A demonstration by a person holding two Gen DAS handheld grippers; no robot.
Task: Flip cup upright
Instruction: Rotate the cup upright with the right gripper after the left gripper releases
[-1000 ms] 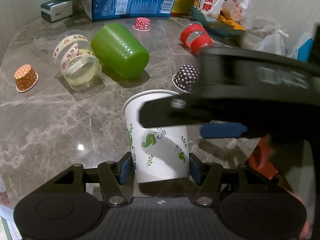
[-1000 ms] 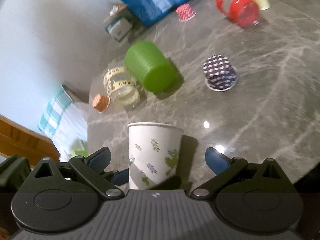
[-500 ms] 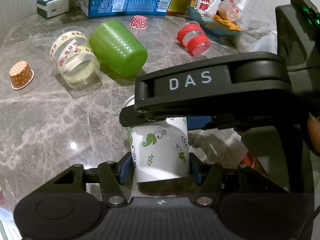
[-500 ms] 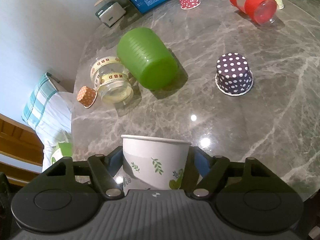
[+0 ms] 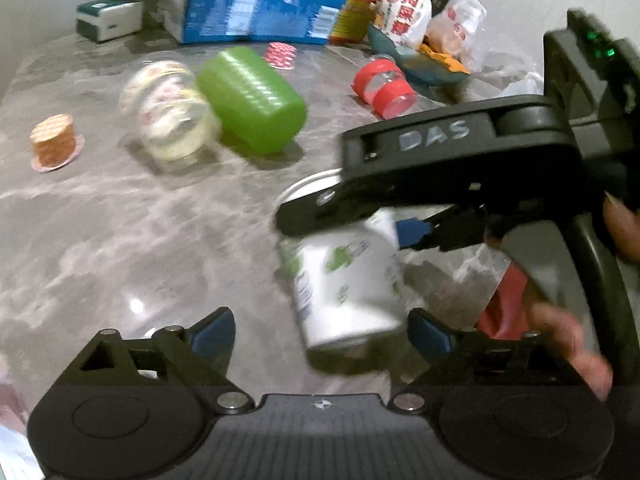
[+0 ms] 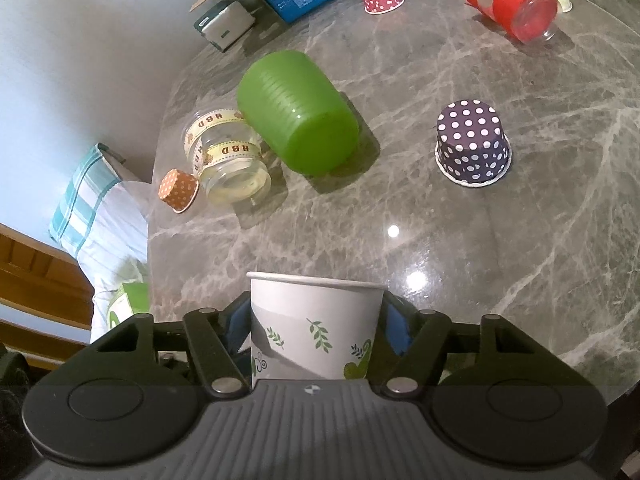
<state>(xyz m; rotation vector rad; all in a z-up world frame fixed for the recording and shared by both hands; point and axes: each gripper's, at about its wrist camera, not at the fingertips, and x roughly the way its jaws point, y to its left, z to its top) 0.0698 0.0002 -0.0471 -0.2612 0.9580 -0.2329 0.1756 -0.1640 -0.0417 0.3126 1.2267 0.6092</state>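
1. While clamped on the paper cup (image 6: 316, 328) low centre of the right view, right gripper (image 6: 316, 320) could crush that thin wall, or let it slip and tip onto the bench (image 6: 500, 240).
2. Cup mouth-up, lower centre-right in the left view, looks tilted, though blurry.
3. Left gripper (image 5: 320, 328) spread wide, touching nothing. Was pinching the cup half a second ago, so handoff done.
4. Could also knock the green tumbler (image 6: 298, 112), upper centre.
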